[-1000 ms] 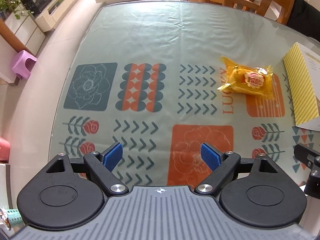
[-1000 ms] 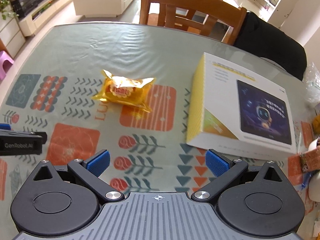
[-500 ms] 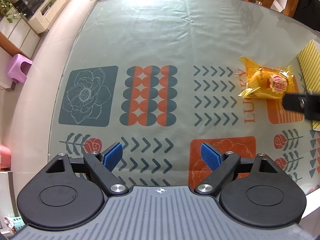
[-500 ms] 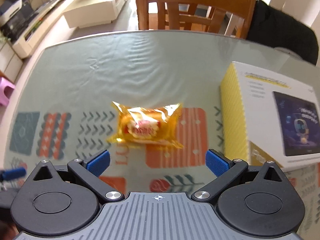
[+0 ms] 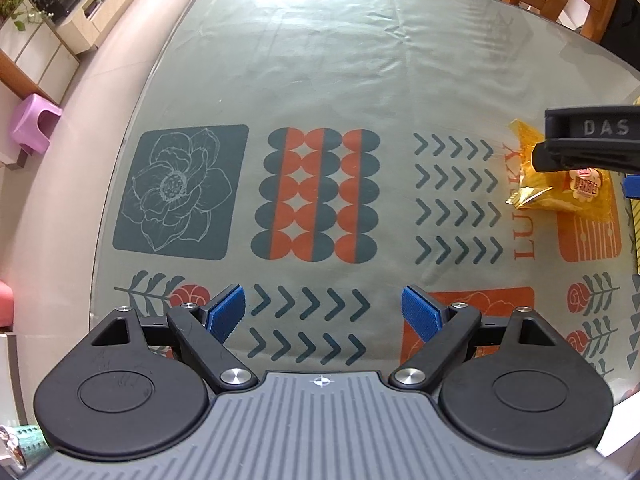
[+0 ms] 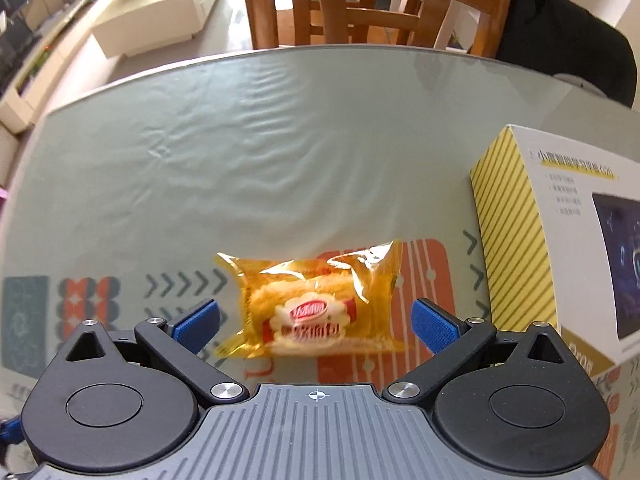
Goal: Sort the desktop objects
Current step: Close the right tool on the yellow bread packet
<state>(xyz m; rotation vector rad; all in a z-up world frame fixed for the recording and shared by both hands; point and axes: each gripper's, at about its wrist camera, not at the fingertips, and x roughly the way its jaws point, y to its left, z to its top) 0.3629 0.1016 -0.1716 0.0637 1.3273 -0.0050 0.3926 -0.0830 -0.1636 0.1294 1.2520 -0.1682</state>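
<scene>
Lying flat on the table (image 6: 280, 128) with its long axis crosswise to the fingers, the yellow bread packet (image 6: 316, 308) sits between the spread blue pads of the right gripper (image 6: 316, 322), untouched by either, just left of the yellow-striped box (image 6: 520, 240) toward the right edge. The left gripper (image 5: 322, 312), released and empty, hovers well apart over the patterned cloth, so the right one is clearly nearer

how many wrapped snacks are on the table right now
1. The yellow bread packet lies flat on the tablecloth between the open fingers of the right gripper, left of the yellow-striped box. More may lie outside the views.
</scene>
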